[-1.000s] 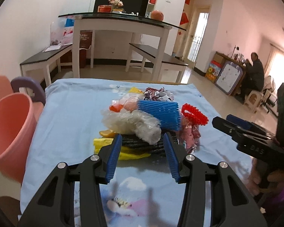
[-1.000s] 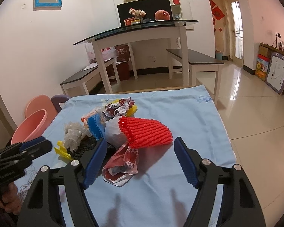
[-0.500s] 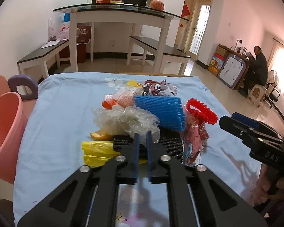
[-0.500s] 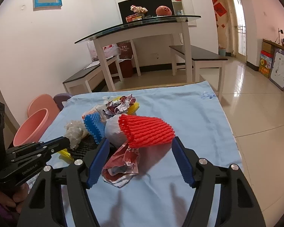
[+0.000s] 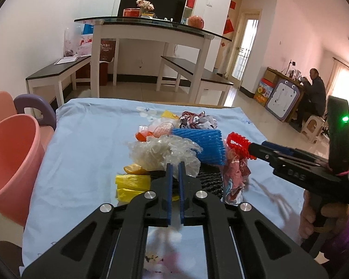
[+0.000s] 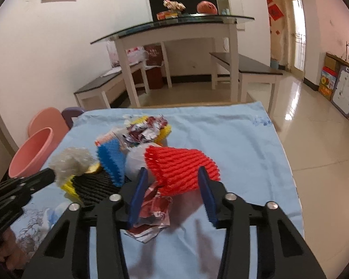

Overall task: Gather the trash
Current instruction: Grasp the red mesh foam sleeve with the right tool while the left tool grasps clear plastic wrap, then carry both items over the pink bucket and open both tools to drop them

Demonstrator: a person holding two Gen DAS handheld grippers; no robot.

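A pile of trash lies on the blue cloth: a clear plastic wad, a blue foam net, a black foam net, yellow plastic and a crumpled red wrapper. My left gripper is shut, its tips at the wad's near edge. Whether film is pinched I cannot tell. In the right wrist view it touches that wad. My right gripper is closing, with the red foam net between its jaws and not visibly squeezed.
A pink bucket stands off the table's left edge, with a purple stool back behind it. Beyond the table are a glass-topped table and benches. A person sits far right. A hand holds the right gripper.
The left jaws went from wide open to shut at the near edge of the pile. The right jaws narrowed around the red foam net and came closer to it.
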